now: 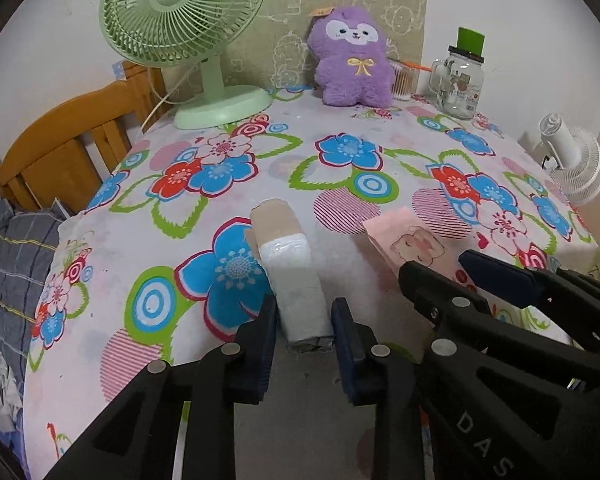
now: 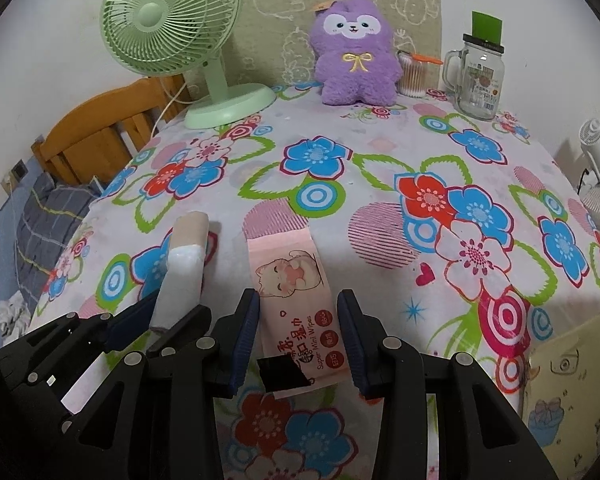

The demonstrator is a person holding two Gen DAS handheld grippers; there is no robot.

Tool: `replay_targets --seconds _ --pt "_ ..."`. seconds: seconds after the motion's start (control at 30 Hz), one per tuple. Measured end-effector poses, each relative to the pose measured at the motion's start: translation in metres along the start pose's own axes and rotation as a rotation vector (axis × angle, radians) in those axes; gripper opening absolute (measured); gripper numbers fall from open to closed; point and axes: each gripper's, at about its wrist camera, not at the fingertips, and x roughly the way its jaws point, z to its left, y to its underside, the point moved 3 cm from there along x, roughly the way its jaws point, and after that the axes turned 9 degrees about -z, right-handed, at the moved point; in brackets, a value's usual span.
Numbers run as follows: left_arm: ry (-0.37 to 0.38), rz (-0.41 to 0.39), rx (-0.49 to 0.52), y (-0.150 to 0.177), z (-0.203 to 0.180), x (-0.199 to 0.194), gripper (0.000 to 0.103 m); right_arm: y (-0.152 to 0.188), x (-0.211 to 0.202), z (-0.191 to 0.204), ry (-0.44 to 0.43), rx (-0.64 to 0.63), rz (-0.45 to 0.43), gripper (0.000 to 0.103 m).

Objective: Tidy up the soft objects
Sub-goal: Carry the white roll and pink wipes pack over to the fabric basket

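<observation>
On the flowered tablecloth (image 1: 340, 208) a white tissue pack (image 1: 296, 280) with a beige far end lies lengthwise between the jaws of my left gripper (image 1: 304, 320), whose pads press on its near end. To its right, my right gripper (image 2: 298, 320) is shut on a pink wet-wipes pack (image 2: 288, 276) printed with a cartoon cat. The left wrist view shows that right gripper (image 1: 436, 264) with the pink pack (image 1: 408, 240) sticking out ahead. The left gripper (image 2: 168, 312) and the white pack (image 2: 184, 272) show in the right wrist view. A purple plush toy (image 1: 352, 60) sits upright at the table's far edge.
A green desk fan (image 1: 188, 20) stands at the back left. At the back right are a glass mug jar (image 1: 460, 76) and a cotton-swab tub (image 1: 402, 84). A wooden headboard (image 1: 60, 148) and grey bedding lie beyond the left table edge, a white fan (image 1: 576, 164) beyond the right.
</observation>
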Motion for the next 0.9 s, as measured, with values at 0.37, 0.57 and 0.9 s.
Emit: replay_targets --seconds 0.37,0.57,0.9 --pt "-0.002 -0.055 -0.006 0.007 -0.006 -0.042 0.026 0.006 -0.041 0.007 -0.004 -0.018 -0.041 0.044" --pt "0.015 -0.088 0.006 0.007 -0.017 -0.072 0.026 0.009 -0.072 0.006 0.005 -0.025 -0.077 0.044" --pt "0.030 -0.158 0.025 0.004 -0.041 -0.122 0.026 0.010 -0.128 -0.004 0.011 -0.022 -0.144 0.044"
